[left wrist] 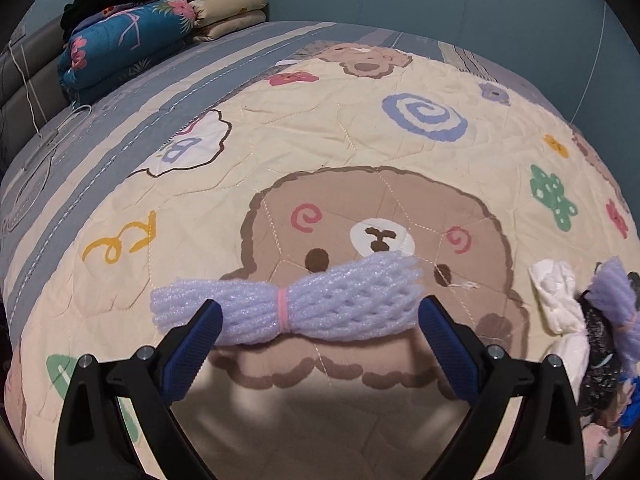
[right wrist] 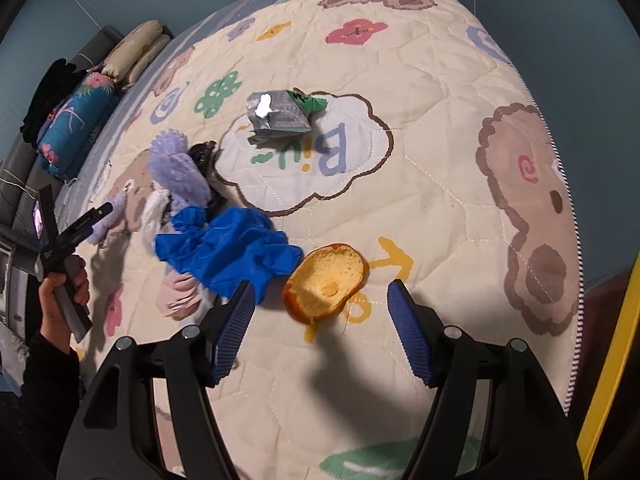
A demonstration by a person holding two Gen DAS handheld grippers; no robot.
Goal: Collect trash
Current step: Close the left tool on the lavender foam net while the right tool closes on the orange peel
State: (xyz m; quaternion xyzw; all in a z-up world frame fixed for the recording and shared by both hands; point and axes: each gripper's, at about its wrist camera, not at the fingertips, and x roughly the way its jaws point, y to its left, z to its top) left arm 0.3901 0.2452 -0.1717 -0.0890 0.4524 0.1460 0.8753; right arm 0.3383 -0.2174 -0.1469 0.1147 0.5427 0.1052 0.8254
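Foam net point(left wrist: 288, 300) lies crosswise on quilt point(left wrist: 320, 152); left claw point(left wrist: 320, 320) spread apart, level; right claw point(right wrist: 320, 312) spread apart above bread point(right wrist: 326, 280).

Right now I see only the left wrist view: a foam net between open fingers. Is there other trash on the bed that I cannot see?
Observer: Yes. A half bread bun lies on the quilt, just ahead of the right gripper, whose fingers are open.
Operator: Anything farther away?
Observer: A silver wrapper lies on the "Biu" cloud print.
Operator: What is the blue bit at my right edge?
Observer: It seems to be a crumpled blue glove, left of the bun.
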